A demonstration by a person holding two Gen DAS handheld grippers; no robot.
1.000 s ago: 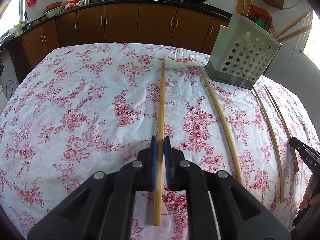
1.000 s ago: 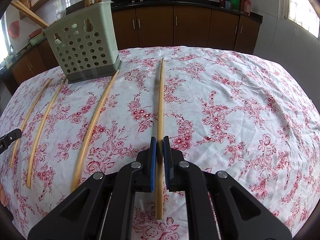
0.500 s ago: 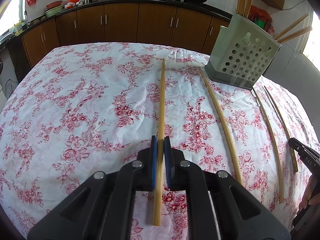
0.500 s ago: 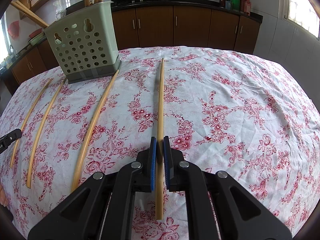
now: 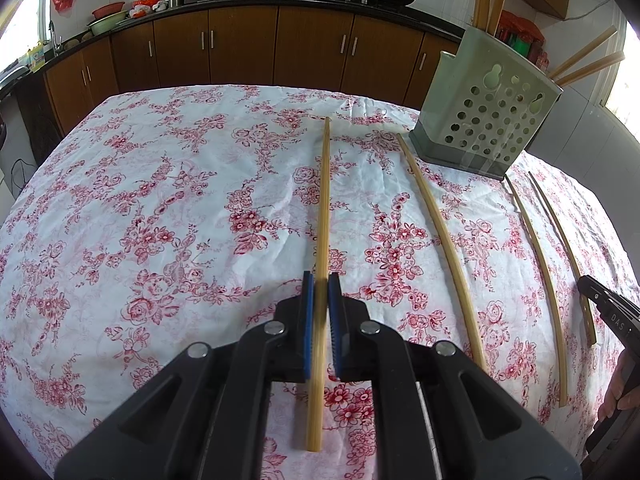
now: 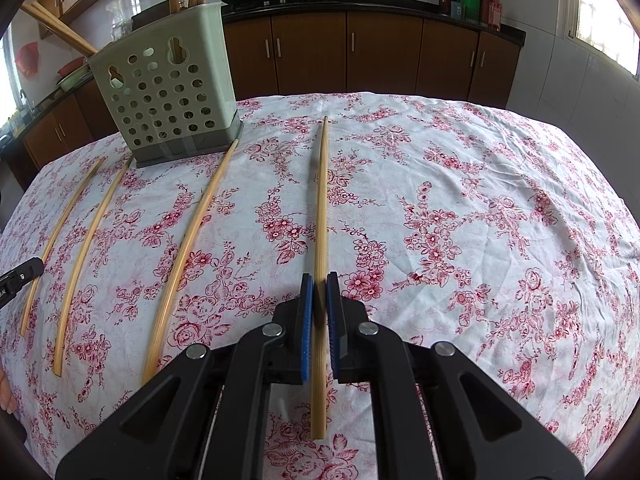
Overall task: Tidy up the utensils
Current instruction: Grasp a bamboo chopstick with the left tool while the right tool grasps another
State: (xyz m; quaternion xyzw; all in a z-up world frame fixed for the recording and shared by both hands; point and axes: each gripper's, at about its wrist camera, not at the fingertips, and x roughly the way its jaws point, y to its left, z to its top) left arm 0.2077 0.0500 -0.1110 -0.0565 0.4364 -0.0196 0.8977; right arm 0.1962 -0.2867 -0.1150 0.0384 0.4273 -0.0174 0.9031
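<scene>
In the left wrist view my left gripper is shut on a bamboo chopstick that lies lengthwise along the floral cloth. In the right wrist view my right gripper is shut on another bamboo chopstick in the same way. A pale green perforated utensil holder stands at the back right and holds several chopsticks; it also shows in the right wrist view. Three more chopsticks lie loose between the grippers and appear in the right wrist view.
The table wears a white cloth with red flowers. Brown kitchen cabinets line the wall behind. The tip of the other gripper shows at the right edge of the left view and the left edge of the right view.
</scene>
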